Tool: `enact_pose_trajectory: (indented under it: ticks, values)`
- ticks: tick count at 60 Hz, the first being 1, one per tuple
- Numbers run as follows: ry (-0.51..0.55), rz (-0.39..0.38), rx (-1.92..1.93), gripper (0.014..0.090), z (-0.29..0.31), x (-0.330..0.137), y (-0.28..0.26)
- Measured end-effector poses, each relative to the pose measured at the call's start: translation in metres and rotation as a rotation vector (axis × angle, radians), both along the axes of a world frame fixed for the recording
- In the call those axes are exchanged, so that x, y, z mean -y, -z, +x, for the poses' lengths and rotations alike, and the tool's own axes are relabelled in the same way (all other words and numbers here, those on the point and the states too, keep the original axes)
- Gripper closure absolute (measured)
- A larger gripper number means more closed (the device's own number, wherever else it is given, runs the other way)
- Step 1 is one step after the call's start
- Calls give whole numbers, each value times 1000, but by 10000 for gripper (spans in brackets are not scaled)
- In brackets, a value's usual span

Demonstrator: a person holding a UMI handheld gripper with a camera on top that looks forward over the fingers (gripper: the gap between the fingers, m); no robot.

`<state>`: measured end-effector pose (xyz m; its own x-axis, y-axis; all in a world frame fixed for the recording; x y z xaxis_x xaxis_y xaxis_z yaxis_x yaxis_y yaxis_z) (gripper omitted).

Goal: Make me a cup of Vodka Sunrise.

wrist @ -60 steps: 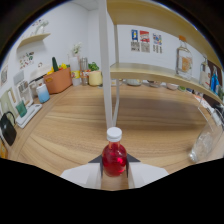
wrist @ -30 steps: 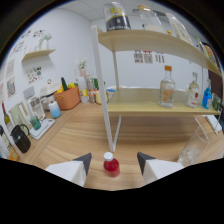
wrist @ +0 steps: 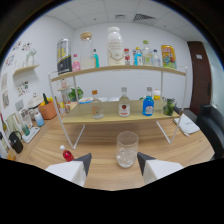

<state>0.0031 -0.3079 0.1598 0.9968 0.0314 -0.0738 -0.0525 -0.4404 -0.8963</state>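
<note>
A wooden table fills the room's foreground. The claw is spread wide and holds nothing. A glass with ice stands just ahead, between its fingers. A small red bottle sits just left of the left finger. Beyond, a two-tier shelf carries bottles.

Your gripper no longer clamps the small red bottle with the white cap; it now stands on the wooden table, left of the spread fingers. A clear glass tumbler now sits just ahead, between them.
</note>
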Motion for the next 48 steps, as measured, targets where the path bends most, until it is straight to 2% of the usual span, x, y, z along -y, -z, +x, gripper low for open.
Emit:
enact_pose_trajectory:
  ticks: [9,14,30,42,48]
  values:
    - [42,45,4,191,61,-1,-45]
    - [61,98,11,188,96,-11,-83]
    - [101,279,5,188,184,-91,-202]
    - [56,344,11,193,202,-162,-233]
    - [41,328,19,252,208,-188,-230]
